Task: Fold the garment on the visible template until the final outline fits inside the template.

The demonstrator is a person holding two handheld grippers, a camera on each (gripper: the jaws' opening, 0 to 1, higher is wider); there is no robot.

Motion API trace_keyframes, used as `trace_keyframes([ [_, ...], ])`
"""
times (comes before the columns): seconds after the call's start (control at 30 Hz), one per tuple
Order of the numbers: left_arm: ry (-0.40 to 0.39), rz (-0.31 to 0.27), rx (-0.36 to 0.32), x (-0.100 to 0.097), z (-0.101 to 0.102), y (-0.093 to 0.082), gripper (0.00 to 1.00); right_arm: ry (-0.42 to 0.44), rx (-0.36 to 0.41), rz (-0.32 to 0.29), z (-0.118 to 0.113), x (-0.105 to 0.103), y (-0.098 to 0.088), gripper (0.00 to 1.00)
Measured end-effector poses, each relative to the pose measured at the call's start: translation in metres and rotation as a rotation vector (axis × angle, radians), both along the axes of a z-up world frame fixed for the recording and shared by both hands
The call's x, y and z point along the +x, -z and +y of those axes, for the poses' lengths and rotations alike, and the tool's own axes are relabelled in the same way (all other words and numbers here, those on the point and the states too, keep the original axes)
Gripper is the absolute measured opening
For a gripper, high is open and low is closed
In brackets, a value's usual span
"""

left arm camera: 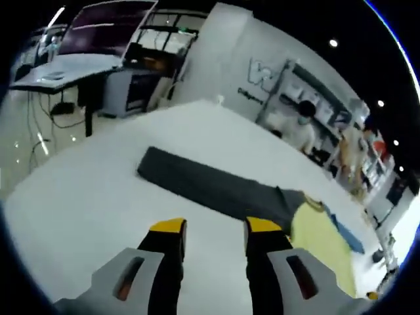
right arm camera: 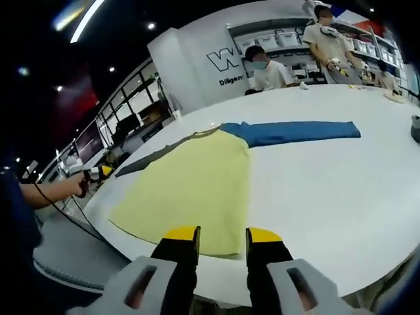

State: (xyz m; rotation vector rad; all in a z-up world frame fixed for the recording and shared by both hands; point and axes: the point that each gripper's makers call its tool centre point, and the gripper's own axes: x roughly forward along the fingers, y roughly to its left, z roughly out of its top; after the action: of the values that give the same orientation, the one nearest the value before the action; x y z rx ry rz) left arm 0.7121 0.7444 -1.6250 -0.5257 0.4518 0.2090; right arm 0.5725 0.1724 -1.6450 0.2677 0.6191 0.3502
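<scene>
Yellow-tipped, my left tongs [left arm camera: 214, 226] rise from the bottom of the left gripper view, narrowly parted and holding nothing, hovering over the white counter [left arm camera: 79, 203]. Just ahead of them the garment's grey sleeve [left arm camera: 210, 184] runs as a long band from centre-left down toward the lower right, where it meets the yellow body [left arm camera: 321, 239]; a strip of the blue sleeve [left arm camera: 346, 235] shows beyond that. So the sleeve's long axis lies slantwise across my tips, its free end at upper left — I judge this arm the nearer one for that sleeve. I cannot make out any template outline on the counter. Behind, at upper left, stand a desk and a dark tilted panel; at right, shelving and a seated person.

In the right gripper view my right tongs [right arm camera: 222, 235] are likewise slightly parted and empty, poised at the near hem of the yellow body [right arm camera: 190, 190], which spreads flat up the centre of the frame. The blue sleeve [right arm camera: 295, 131] stretches away to the upper right, the grey one [right arm camera: 151, 157] to the left. At far left a hand holds the other tongs [right arm camera: 98, 172]. Two people sit or stand at the back, under white wall lettering.
</scene>
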Motion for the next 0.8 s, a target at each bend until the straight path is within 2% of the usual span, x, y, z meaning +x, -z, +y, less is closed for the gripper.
trace_keyframes([
  [0.1, -0.073, 0.016, -0.022, 0.004, 0.021, 0.008, 0.32, -0.017, -0.010, 0.016, 0.006, 0.002, 0.000, 0.23],
  [0.13, -0.086, 0.016, 0.003, 0.006, 0.030, 0.010, 0.32, -0.031, -0.022, 0.015, 0.009, 0.003, -0.003, 0.23],
  [0.2, -0.115, 0.025, 0.010, 0.007, 0.040, 0.014, 0.32, -0.041, -0.025, 0.013, 0.011, 0.006, -0.004, 0.23],
  [0.4, -0.160, 0.031, 0.001, 0.022, 0.078, 0.029, 0.32, -0.082, -0.040, 0.023, 0.024, 0.011, -0.007, 0.22],
  [0.43, -0.169, 0.036, -0.002, 0.019, 0.073, 0.029, 0.33, -0.091, -0.046, 0.025, 0.026, 0.011, -0.008, 0.22],
  [0.53, -0.174, 0.038, -0.011, 0.022, 0.076, 0.032, 0.32, -0.103, -0.046, 0.025, 0.030, 0.012, -0.012, 0.22],
  [0.8, -0.135, 0.076, -0.003, 0.030, 0.067, 0.042, 0.31, -0.113, -0.051, 0.025, 0.031, 0.020, -0.014, 0.21],
])
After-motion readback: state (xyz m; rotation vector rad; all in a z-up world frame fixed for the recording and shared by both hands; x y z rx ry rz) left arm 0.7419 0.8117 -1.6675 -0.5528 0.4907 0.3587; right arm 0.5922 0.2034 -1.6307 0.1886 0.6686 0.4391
